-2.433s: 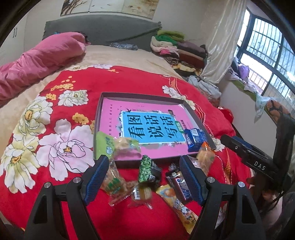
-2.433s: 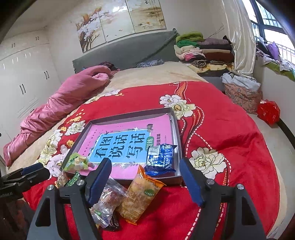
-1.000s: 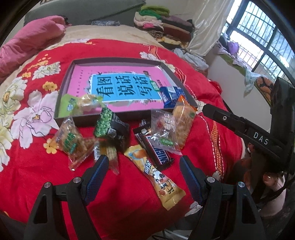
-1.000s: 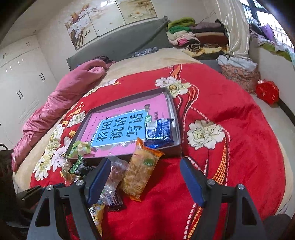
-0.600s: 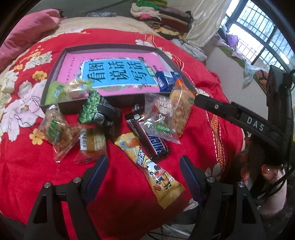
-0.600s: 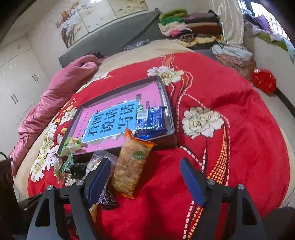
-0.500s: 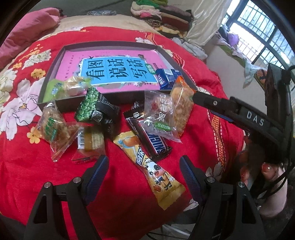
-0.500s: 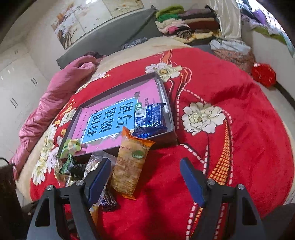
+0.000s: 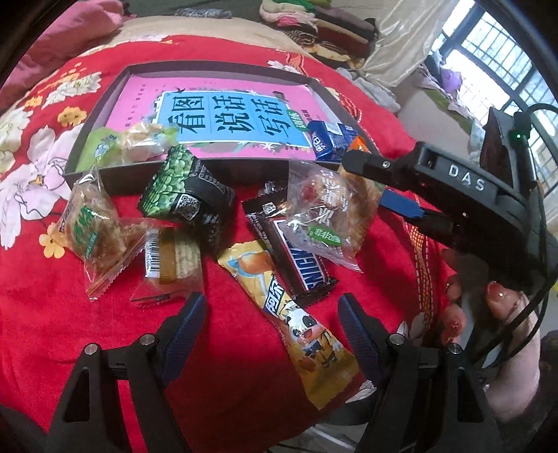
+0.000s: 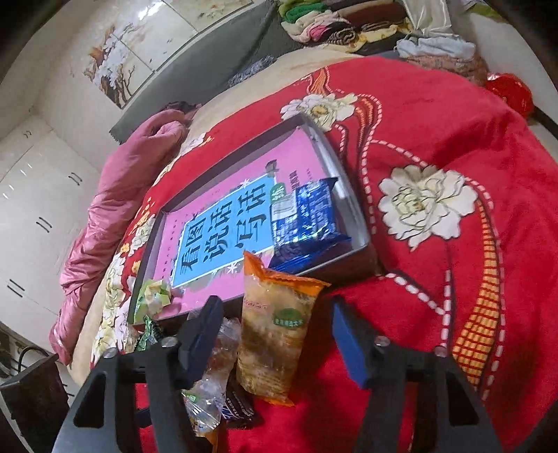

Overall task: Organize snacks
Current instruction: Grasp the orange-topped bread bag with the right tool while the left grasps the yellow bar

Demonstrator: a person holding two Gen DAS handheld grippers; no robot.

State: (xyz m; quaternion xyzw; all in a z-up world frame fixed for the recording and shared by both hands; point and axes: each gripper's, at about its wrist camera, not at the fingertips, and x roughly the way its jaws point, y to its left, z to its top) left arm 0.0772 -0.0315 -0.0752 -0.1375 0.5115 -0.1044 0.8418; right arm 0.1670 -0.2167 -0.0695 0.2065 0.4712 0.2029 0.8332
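Several wrapped snacks lie on the red blanket before a grey tray [image 9: 104, 174] lined with a pink book. My left gripper [image 9: 270, 313] hovers low over a yellow cow-print bar [image 9: 296, 324]; its jaws are closing a little, and the pads are not touching the bar. Beyond it lie a Snickers bar [image 9: 296, 261], a clear packet [image 9: 321, 212] and a green pea packet [image 9: 181, 191]. My right gripper [image 10: 275, 329] straddles an orange cracker packet [image 10: 275, 334]. Its jaws are closing, with a gap still at the right pad. A blue biscuit packet [image 10: 307, 216] sits in the tray.
Two clear cake packets [image 9: 90, 226] lie at the left, and a green-white packet [image 9: 125, 143] rests on the tray's near corner. A hand [image 9: 488, 313] holds the right gripper at the bed's edge. A pink quilt [image 10: 115, 195] and folded clothes [image 10: 331, 24] lie far back.
Both grippers have come down closer to the snack pile. The right gripper has rolled, and its jaws have narrowed around the orange packet.
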